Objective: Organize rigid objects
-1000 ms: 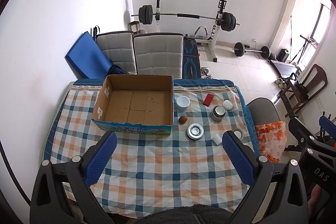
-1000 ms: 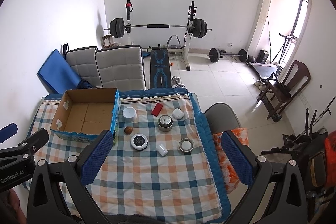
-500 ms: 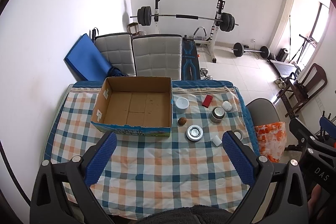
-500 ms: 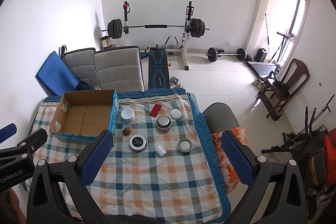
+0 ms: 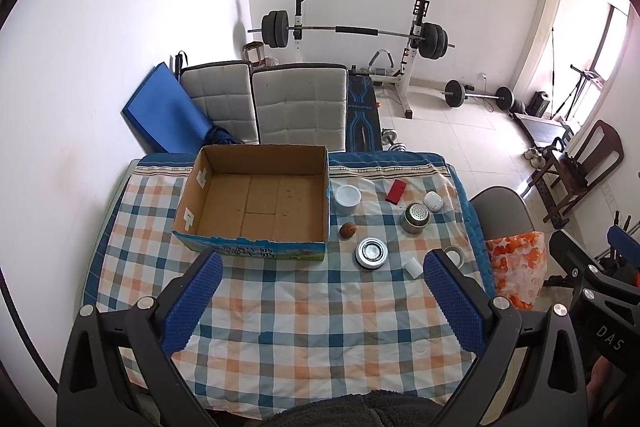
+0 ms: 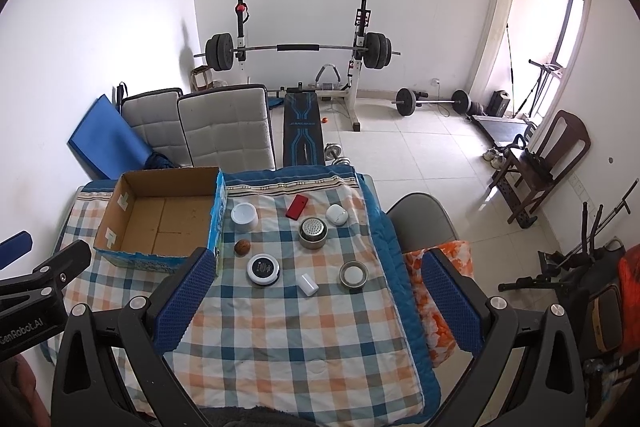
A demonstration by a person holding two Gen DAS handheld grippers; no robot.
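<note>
Right wrist view: both tongs, right tongs [image 6: 316, 291] and left tongs [image 5: 320, 291], hang wide and empty above the worktop's [image 6: 280, 331] near edge; the small items sit toward its right edge beside the cardboard box [image 6: 160, 223]. I'd take the round tin [image 6: 263, 269] first, squarely.

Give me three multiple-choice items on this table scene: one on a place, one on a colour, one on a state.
1. Where does the brown nut lie?
A. in the box
B. on the cloth beside the box
C. on a chair

2. What colour is the flat rectangular piece near the table's far edge?
A. red
B. green
C. yellow

3. What is in the cardboard box?
A. nothing
B. a white jar
C. a metal strainer

Key:
1 B: it rests on the checked cloth, just right of the box.
2 A: clearly red.
3 A: only bare cardboard floor shows.
</note>
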